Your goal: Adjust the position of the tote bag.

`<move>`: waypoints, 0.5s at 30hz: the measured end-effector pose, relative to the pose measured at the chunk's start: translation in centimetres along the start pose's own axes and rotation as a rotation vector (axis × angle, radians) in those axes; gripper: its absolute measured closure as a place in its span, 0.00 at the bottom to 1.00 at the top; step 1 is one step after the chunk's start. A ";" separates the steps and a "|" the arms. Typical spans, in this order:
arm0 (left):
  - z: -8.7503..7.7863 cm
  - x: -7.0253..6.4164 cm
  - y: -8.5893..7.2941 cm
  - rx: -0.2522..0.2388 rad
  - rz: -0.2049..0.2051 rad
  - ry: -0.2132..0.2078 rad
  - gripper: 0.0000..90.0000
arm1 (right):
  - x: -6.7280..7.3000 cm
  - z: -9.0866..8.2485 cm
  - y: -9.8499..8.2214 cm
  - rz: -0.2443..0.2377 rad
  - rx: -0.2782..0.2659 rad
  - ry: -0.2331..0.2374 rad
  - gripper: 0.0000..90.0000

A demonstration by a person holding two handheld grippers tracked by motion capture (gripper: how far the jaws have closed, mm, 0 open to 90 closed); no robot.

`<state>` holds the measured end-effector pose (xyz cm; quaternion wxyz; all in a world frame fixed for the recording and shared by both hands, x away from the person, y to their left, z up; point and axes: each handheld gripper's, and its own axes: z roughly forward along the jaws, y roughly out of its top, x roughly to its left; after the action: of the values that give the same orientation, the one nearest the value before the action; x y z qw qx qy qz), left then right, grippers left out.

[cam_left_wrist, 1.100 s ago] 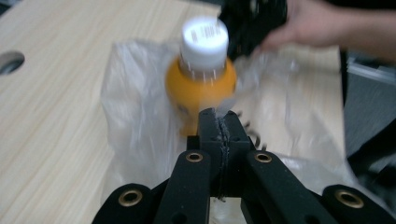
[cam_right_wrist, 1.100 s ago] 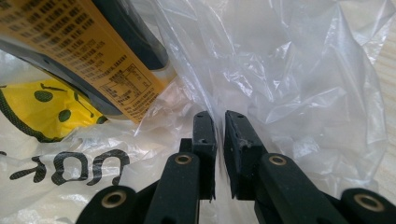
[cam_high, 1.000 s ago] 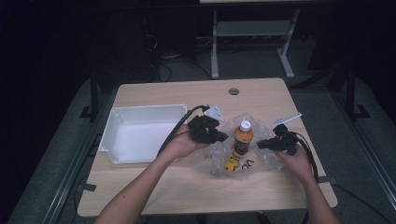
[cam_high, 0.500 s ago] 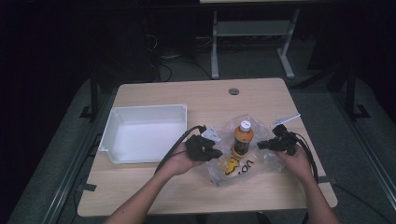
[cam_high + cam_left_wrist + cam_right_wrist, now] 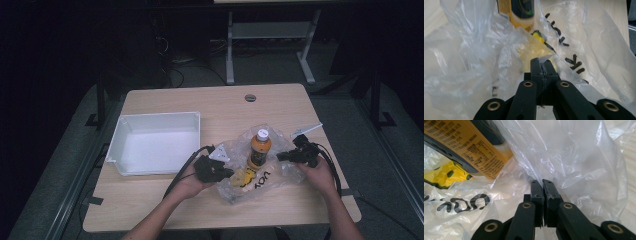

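Note:
A clear plastic bag (image 5: 272, 176) with black lettering lies crumpled on the wooden table (image 5: 225, 107). An orange bottle (image 5: 260, 150) with a white cap stands upright in it, beside a yellow packet (image 5: 243, 177). My left gripper (image 5: 227, 173) is at the bag's left edge, shut on a fold of the film. In the left gripper view, a sliver of bag (image 5: 499, 50) sticks out between its tips (image 5: 541, 61). My right gripper (image 5: 280, 156) is at the bag's right side, also shut on the bag (image 5: 579, 157) near the bottle's label (image 5: 466, 145).
An empty white tray (image 5: 160, 116) sits on the left half of the table, close to my left hand. A round cable hole (image 5: 250, 97) is at the far middle. The table's near edge runs just below both forearms.
My left gripper has come down and toward the near side, drawing the bag's left edge lower. The right gripper has stayed where it was.

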<state>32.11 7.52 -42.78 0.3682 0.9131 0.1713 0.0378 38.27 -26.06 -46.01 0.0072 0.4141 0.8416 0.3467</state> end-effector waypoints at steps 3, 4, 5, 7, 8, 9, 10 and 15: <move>0.0 0.0 -0.4 -0.015 -0.018 -0.002 1.00 | 0.0 -0.1 0.0 0.009 -0.003 -0.002 0.97; -0.1 0.0 -0.6 -0.013 -0.019 -0.004 1.00 | 0.0 -0.1 0.0 0.009 -0.003 -0.002 0.97; 0.0 0.0 -0.7 -0.016 -0.023 -0.003 1.00 | 0.0 -0.1 0.0 0.010 -0.003 -0.003 0.97; 0.0 -0.1 -1.1 -0.015 -0.019 -0.005 1.00 | 0.0 -0.1 -0.1 0.007 -0.002 -0.003 0.97; 0.0 -0.1 -1.2 -0.019 -0.026 -0.008 1.00 | 0.0 -0.1 -0.1 0.007 -0.002 -0.003 0.97; 0.1 -0.1 -1.4 -0.026 -0.026 -0.002 1.00 | 0.0 -0.1 -0.1 0.006 -0.002 -0.004 0.97; 0.1 -0.2 -1.6 -0.028 -0.026 0.002 1.00 | -0.1 -0.2 -0.1 0.005 -0.002 -0.004 0.97; 0.1 -0.6 -2.3 -0.052 -0.042 -0.001 1.00 | -0.1 -0.3 -0.2 0.012 -0.004 -0.007 0.96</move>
<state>30.89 8.83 -44.36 0.3926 0.8994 0.1893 0.0339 38.08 -26.40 -45.93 0.0087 0.4206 0.8383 0.3467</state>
